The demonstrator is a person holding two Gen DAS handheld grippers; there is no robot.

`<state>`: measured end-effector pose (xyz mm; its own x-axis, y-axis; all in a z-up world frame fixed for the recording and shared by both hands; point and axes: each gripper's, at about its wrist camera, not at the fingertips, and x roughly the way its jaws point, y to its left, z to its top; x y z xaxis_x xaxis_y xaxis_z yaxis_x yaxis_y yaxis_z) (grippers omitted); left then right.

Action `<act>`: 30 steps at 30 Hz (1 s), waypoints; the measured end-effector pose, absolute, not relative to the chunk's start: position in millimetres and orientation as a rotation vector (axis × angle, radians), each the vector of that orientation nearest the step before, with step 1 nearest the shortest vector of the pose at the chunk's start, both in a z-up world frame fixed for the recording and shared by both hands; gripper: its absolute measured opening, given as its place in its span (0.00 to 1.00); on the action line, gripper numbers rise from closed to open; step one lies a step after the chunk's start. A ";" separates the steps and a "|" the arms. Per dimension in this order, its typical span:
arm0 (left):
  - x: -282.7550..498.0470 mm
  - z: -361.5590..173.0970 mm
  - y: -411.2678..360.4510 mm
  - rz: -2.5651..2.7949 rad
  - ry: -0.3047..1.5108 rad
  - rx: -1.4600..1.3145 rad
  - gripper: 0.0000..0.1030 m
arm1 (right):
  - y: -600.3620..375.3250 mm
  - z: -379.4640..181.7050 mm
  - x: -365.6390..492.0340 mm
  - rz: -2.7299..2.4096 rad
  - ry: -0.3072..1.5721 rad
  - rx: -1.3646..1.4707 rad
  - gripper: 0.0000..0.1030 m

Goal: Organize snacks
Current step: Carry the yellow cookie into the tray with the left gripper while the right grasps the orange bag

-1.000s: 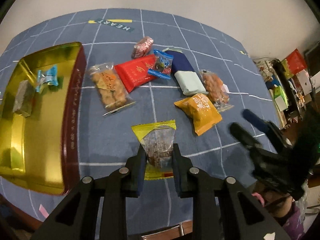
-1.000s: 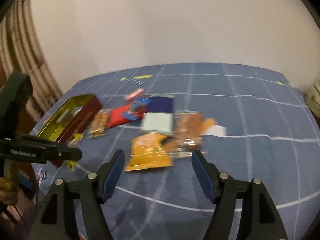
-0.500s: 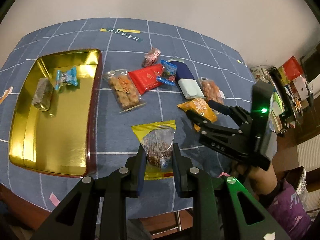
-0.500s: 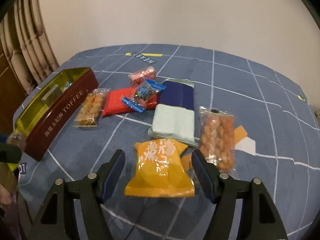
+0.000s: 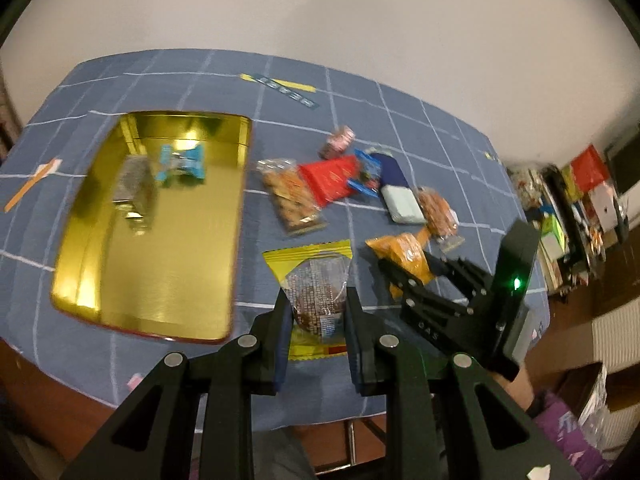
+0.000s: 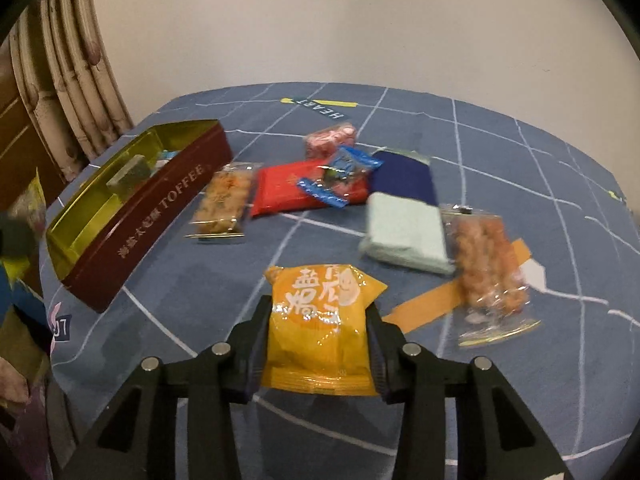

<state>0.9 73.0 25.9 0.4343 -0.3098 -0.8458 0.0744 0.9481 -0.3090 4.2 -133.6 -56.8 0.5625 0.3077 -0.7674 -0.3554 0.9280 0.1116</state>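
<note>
Yellow foil crinkles between the fingers of the left gripper (image 5: 316, 316), which is clamped on a yellow packet (image 5: 314, 292) with a dark cake showing through its clear window. The packet is up off the blue cloth (image 5: 348, 92), just right of the gold tin (image 5: 88, 280).

In the tin lie a grey bar (image 5: 134, 184) and a blue candy (image 5: 180, 160), both toward its far end. From the right wrist view the tin's outer wall is maroon (image 6: 148, 220) and reads TOFFEE.

The right gripper (image 6: 318, 344) is narrowed around an orange packet (image 6: 320, 332); its fingers sit against both sides of the bag near the table's near edge. Whether the bag is lifted I cannot tell. In the left wrist view the same gripper (image 5: 408, 268) reaches in from the right over the orange packet (image 5: 404, 256).

Farther out, the loose snacks lie in a row: a clear cracker bag (image 6: 222, 204) just right of the tin, a red packet (image 6: 280, 192), and a blue wrapper (image 6: 340, 178) resting on the red one's right end. A pink sweet (image 6: 330, 140) sits behind them. To the right lies a navy-and-mint bar (image 6: 404, 216), and beside it a clear bag of nuts (image 6: 490, 268), touching the bar's right edge.
</note>
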 end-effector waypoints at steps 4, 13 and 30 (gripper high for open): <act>-2.9 32.6 106.0 -0.178 1.078 -0.269 0.20 | -128.1 -61.6 4.2 0.379 0.888 -0.051 0.41; 3.1 23.5 169.1 -0.041 1.073 -0.285 0.21 | -126.9 -67.2 8.0 0.351 0.887 -0.046 0.41; 43.8 -29.9 197.9 0.041 1.099 -0.168 0.21 | -127.2 -66.7 7.6 0.348 0.885 -0.055 0.41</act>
<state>43.8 197.9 -29.9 0.4553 -0.0501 -0.8889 -0.1165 0.9865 -0.1153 7.6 -127.2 -66.7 0.5809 0.2755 -0.7660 -0.3203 0.9424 0.0961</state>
